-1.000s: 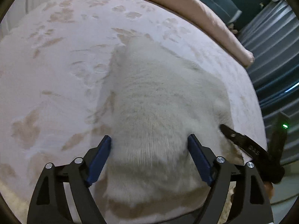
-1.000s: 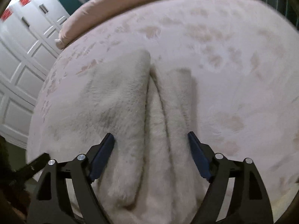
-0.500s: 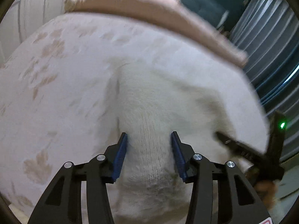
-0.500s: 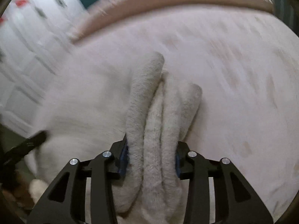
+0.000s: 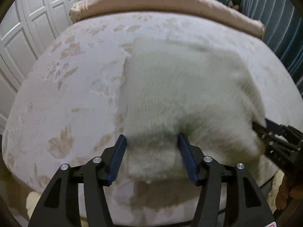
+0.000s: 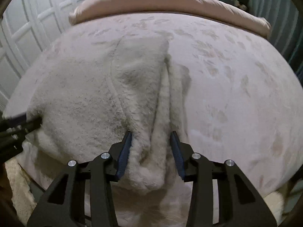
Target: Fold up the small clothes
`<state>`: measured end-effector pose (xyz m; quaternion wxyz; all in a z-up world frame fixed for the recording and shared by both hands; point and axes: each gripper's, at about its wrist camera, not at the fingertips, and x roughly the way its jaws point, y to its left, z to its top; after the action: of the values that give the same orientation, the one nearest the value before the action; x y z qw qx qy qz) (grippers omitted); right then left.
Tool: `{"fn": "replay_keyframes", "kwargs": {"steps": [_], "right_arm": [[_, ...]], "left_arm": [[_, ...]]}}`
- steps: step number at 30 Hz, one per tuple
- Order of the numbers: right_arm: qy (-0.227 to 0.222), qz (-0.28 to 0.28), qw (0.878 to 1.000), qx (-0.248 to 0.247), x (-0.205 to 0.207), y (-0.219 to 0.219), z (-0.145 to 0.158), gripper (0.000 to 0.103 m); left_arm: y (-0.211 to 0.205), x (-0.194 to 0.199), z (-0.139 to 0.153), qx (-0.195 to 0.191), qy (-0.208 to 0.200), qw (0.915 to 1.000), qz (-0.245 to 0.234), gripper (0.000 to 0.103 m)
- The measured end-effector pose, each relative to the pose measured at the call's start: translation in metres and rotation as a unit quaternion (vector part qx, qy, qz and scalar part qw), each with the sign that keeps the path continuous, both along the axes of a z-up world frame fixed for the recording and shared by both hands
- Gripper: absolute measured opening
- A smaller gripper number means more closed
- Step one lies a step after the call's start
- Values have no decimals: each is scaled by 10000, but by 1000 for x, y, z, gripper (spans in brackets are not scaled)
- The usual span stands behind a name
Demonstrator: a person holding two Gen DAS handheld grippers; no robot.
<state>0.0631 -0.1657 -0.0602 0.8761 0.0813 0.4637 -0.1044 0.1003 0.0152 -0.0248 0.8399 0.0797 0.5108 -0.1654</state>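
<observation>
Both grippers: each pinches the near edge of one fluffy white garment [image 5: 181, 94].
Left gripper [image 5: 152, 158]: blue pads [image 5: 117, 160] press a thick fold of fabric from both sides.
Right gripper [image 6: 150, 152]: its pads [image 6: 124, 151] squeeze a bunched, creased fold at the garment's right side; seen from the left wrist view, it enters at the right edge [image 5: 276, 138].
Garment position: near edge raised off the surface, the rest spread flat across the middle of the bed [image 5: 62, 98].
Bed cover: pale with a faint tan leaf print.
Far edge: a peach rolled blanket [image 5: 170, 3] lies across the bed.
Left background: white panelled doors [image 5: 24, 30].
</observation>
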Motion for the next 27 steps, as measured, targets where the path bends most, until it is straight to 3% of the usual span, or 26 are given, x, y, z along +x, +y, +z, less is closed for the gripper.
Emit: {"fn": "replay_keyframes", "kwargs": {"steps": [4, 7, 9, 11, 14, 27], "right_arm": [[-172, -382, 9987, 302, -19, -6, 23, 41], [-253, -299, 9992, -9, -36, 13, 33, 43], [-347, -258, 9986, -298, -50, 29, 32, 51], [-386, -349, 9980, -349, -59, 38, 27, 65], [-320, -617, 9973, -257, -72, 46, 12, 74], [67, -793, 9967, -176, -82, 46, -35, 78]], "left_arm": [[6, -13, -1, -17, 55, 9999, 148, 57], [8, -26, 2, 6, -73, 9996, 288, 61], [7, -40, 1, -24, -74, 9992, 401, 67], [5, -52, -4, -20, -15, 9990, 441, 67], [1, -67, -13, 72, -17, 9986, 525, 70], [-15, -97, -45, 335, -163, 9984, 415, 70]]}}
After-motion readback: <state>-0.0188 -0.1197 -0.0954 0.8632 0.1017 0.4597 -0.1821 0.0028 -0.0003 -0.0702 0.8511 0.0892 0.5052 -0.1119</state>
